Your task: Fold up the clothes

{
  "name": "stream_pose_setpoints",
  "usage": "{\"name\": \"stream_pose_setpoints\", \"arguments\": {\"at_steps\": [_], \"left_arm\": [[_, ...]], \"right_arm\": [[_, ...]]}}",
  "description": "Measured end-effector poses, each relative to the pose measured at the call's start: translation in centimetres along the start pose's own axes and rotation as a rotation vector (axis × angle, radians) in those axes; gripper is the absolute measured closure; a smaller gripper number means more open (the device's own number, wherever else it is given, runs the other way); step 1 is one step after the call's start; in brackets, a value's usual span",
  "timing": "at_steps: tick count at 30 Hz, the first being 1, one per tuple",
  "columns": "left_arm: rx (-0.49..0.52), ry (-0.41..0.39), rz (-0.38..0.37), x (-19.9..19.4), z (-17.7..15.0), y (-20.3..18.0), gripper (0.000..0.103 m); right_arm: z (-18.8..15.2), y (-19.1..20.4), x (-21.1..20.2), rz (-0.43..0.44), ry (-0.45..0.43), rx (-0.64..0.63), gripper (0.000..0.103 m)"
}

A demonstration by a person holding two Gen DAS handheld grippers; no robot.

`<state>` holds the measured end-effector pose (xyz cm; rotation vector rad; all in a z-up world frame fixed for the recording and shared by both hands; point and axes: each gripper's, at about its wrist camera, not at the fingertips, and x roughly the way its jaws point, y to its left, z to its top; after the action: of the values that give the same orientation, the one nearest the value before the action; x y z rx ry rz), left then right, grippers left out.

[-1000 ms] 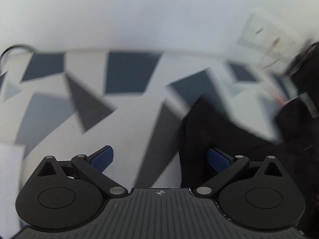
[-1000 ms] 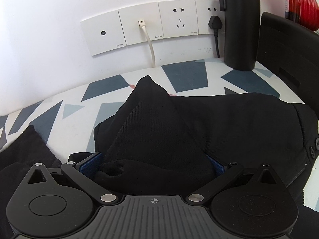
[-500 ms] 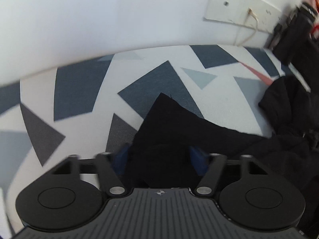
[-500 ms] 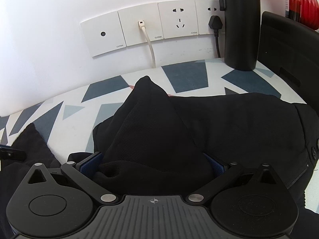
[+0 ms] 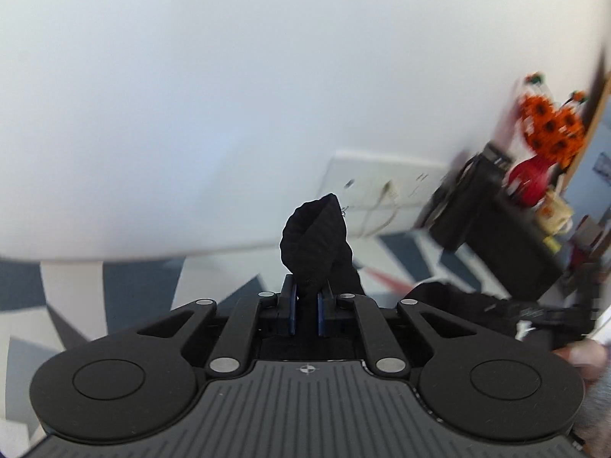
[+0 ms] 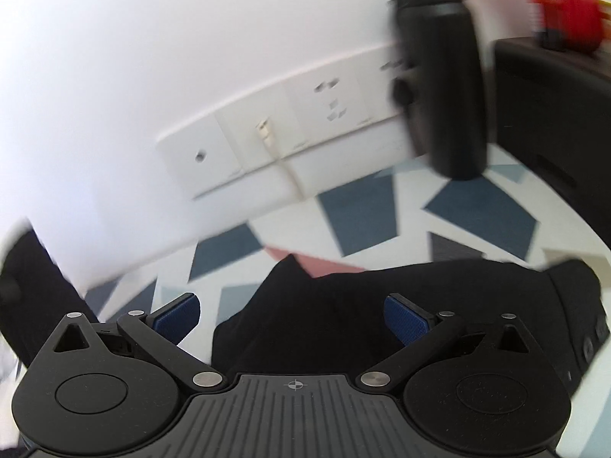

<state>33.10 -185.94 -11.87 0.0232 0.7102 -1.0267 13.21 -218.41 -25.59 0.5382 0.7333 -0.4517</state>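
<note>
Here, from left to right:
Left tongs [image 5: 305, 307]: pinched narrow on a bunched corner of the black garment [image 5: 313, 240], which sticks up between the blue pads.
Bench [image 6: 366, 213]: white cloth with blue, grey and red triangles; the garment's bulk lies spread on it.
Wall [image 5: 229, 95]: plain white, with a row of socket plates [image 6: 282, 141].
Right tongs [image 6: 292, 318]: spread wide over the garment, gripping nothing.
Far right: black bottle [image 6: 439, 76] standing on the bench, orange flowers [image 5: 553, 126].

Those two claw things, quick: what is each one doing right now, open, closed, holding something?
Left gripper: closed, pinching a bunch of the black garment.
Right gripper: open, holding nothing; the black garment lies between its fingers.
</note>
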Motion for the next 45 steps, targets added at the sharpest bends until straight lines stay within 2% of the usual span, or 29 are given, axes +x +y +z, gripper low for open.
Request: {"name": "stream_pose_setpoints", "arguments": {"at_steps": [2, 3, 4, 5, 6, 7, 8, 9, 11, 13, 15, 17, 19, 21, 25, 27, 29, 30, 31, 33, 35, 37, 39, 41, 45], "left_arm": [[0.011, -0.012, -0.006, -0.6, 0.3, -0.5, 0.093], [0.016, -0.016, -0.006, -0.9, 0.4, -0.8, 0.093], [0.021, -0.020, -0.007, -1.1, 0.5, -1.0, 0.093], [0.027, -0.024, -0.007, -1.3, 0.6, -1.3, 0.093], [0.013, -0.025, 0.000, -1.6, 0.5, -1.0, 0.093], [-0.006, -0.026, 0.009, -1.8, 0.4, -0.6, 0.093], [-0.033, -0.027, 0.020, -2.1, 0.3, 0.0, 0.093], [-0.061, -0.029, 0.030, -2.5, 0.2, 0.7, 0.094], [-0.103, -0.047, 0.072, -3.4, 0.2, 2.2, 0.094], [-0.124, -0.091, 0.126, -4.9, 0.5, 3.6, 0.094], [-0.146, -0.174, 0.182, -7.2, 1.4, 5.0, 0.094], [-0.181, -0.270, 0.222, -10.1, 2.1, 6.6, 0.094], [-0.239, -0.352, 0.272, -12.8, 1.9, 8.4, 0.094], [-0.271, -0.374, 0.331, -14.7, 0.6, 10.0, 0.094], [-0.269, -0.243, 0.435, -14.7, -3.2, 12.4, 0.093], [-0.266, -0.163, 0.475, -13.8, -5.2, 13.0, 0.088], [-0.278, -0.093, 0.502, -13.1, -7.2, 13.8, 0.075], [-0.297, -0.083, 0.502, -12.9, -7.9, 13.9, 0.062], [-0.314, -0.079, 0.489, -12.7, -8.6, 13.9, 0.051], [-0.349, -0.072, 0.456, -12.6, -9.9, 13.6, 0.044], [-0.327, -0.032, 0.426, -12.0, -10.8, 12.5, 0.034], [-0.299, 0.012, 0.396, -11.5, -11.7, 11.2, 0.021], [-0.243, 0.071, 0.359, -10.5, -12.5, 9.5, 0.012], [-0.188, 0.138, 0.326, -9.6, -13.4, 7.2, 0.009], [-0.115, 0.249, 0.292, -8.2, -15.4, 4.5, 0.008]], "right_arm": [[0.8, 0.3, 1.4, -0.014, 0.059, -0.022, 0.003], [1.2, 0.5, 2.1, -0.021, 0.088, -0.032, 0.009], [1.7, 0.6, 2.8, -0.027, 0.118, -0.043, 0.020], [1.7, 0.7, 3.5, -0.039, 0.144, -0.050, 0.041], [1.6, 0.8, 3.6, -0.053, 0.143, -0.060, 0.051], [1.7, 1.0, 3.4, -0.061, 0.126, -0.074, 0.060], [1.9, 1.0, 2.8, -0.055, 0.104, -0.065, 0.078], [2.2, 0.7, 2.1, -0.041, 0.077, -0.041, 0.089], [3.0, 0.1, 0.4, -0.008, 0.007, 0.017, 0.091], [3.8, -1.0, -2.2, 0.030, -0.109, 0.083, 0.092], [4.4, -1.7, -5.3, 0.041, -0.225, 0.108, 0.092], [4.4, -2.6, -7.8, 0.055, -0.302, 0.139, 0.092], [3.8, -3.6, -9.4, 0.069, -0.323, 0.154, 0.093], [2.5, -4.1, -10.1, 0.052, -0.310, 0.124, 0.094], [-1.0, -4.2, -8.7, 0.031, -0.145, 0.017, 0.092], [-2.9, -3.7, -8.3, 0.008, -0.082, -0.041, 0.075], [-4.2, -3.1, -8.5, -0.013, -0.074, -0.073, 0.064], [-4.7, -2.9, -8.6, -0.022, -0.076, -0.075, 0.055], [-5.1, -2.7, -8.8, -0.030, -0.078, -0.068, 0.051], [-5.6, -2.6, -9.1, -0.049, -0.079, -0.053, 0.048], [-6.0, -2.5, -9.4, -0.082, -0.079, -0.053, 0.047], [-6.4, -2.7, -10.0, -0.134, -0.092, -0.061, 0.041], [-6.9, -3.2, -10.6, -0.198, -0.105, -0.033, 0.023], [-7.2, -4.2, -10.9, -0.253, -0.089, 0.014, 0.008], [-7.7, -5.3, -11.3, -0.340, -0.043, 0.017, 0.006]]}}
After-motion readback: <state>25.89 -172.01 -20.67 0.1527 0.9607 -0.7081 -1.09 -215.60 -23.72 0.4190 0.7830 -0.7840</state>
